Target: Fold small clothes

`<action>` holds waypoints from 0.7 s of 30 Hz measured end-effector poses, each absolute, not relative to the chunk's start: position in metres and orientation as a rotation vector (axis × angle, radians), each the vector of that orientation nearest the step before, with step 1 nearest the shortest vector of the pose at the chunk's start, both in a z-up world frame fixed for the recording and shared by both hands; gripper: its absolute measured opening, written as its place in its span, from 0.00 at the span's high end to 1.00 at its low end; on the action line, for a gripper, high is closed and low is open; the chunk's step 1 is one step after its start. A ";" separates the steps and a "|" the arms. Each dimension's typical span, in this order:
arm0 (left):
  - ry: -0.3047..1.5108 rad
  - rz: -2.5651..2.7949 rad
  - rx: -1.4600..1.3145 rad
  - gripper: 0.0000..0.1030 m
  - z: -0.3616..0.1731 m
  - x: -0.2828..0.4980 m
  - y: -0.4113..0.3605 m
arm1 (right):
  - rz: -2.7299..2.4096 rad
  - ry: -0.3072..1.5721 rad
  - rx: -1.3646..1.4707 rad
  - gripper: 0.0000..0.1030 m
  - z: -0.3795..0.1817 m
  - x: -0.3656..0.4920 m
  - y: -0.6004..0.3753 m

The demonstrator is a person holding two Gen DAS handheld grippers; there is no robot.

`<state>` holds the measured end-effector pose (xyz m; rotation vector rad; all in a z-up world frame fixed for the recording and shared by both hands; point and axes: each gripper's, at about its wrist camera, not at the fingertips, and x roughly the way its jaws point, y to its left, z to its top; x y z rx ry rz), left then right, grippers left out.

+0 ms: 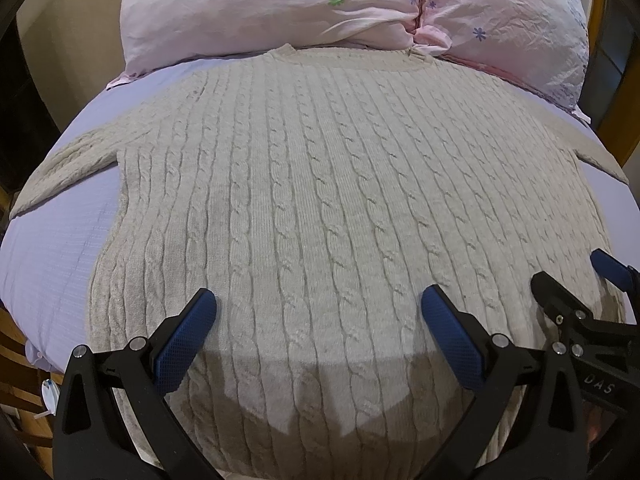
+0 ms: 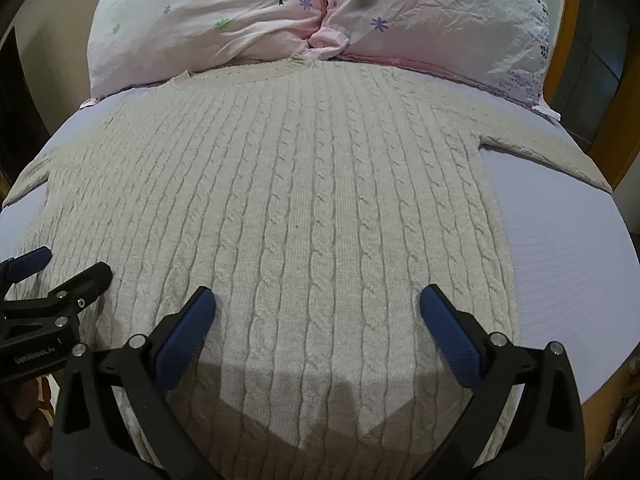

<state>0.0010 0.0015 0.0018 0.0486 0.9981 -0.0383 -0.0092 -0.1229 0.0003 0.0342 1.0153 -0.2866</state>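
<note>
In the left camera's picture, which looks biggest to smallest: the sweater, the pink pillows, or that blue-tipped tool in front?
1. Sweater, filling most of the picture.
2. Pink pillows, a band across the top.
3. Left tool, though it sits right at the camera, so its look is inflated; its real size is surely far smaller.

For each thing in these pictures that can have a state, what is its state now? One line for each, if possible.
Beige cable-knit sweater: unfolded, spread flat, both sleeves out to the sides.
Left gripper: open, holding nothing, above the sweater's lower part.
Right gripper: open, holding nothing, above the sweater's lower part.
Pink flower-print pillows: two side by side, beyond the sweater's collar.
Lilac bed sheet: smooth under the sweater.
</note>
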 end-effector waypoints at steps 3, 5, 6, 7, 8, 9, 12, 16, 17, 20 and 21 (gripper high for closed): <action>0.999 -0.055 0.055 0.01 0.002 0.001 0.002 | -0.232 0.983 0.038 0.02 0.003 -0.011 -0.129; 0.989 -0.084 0.041 0.01 0.003 -0.002 0.007 | -0.216 0.945 0.116 0.02 0.015 -0.014 -0.148; 0.979 -0.111 0.014 0.01 0.006 -0.002 0.012 | -0.229 0.910 0.166 0.02 0.024 -0.017 -0.164; 0.962 -0.141 -0.028 0.01 0.009 -0.002 0.020 | -0.269 0.866 0.240 0.02 0.038 -0.020 -0.193; 0.931 -0.172 -0.090 0.01 0.013 -0.002 0.033 | -0.311 0.840 0.302 0.02 0.048 -0.023 -0.218; 0.906 -0.185 -0.132 0.01 0.016 -0.001 0.042 | -0.357 0.820 0.368 0.02 0.056 -0.026 -0.245; 0.789 -0.182 -0.268 0.01 0.027 0.009 0.087 | -0.487 0.731 0.608 0.18 0.075 -0.040 -0.344; 0.691 -0.104 -0.290 0.01 0.039 0.027 0.139 | -0.715 0.649 0.842 0.50 0.077 -0.059 -0.463; 0.685 -0.078 -0.288 0.01 0.040 0.030 0.148 | -0.751 0.633 0.884 0.54 0.075 -0.063 -0.483; 0.676 0.058 -0.312 0.01 0.041 0.041 0.196 | -0.848 0.606 1.045 0.61 0.059 -0.071 -0.535; 0.683 0.089 -0.328 0.01 0.042 0.042 0.208 | -0.863 0.606 1.077 0.62 0.054 -0.075 -0.543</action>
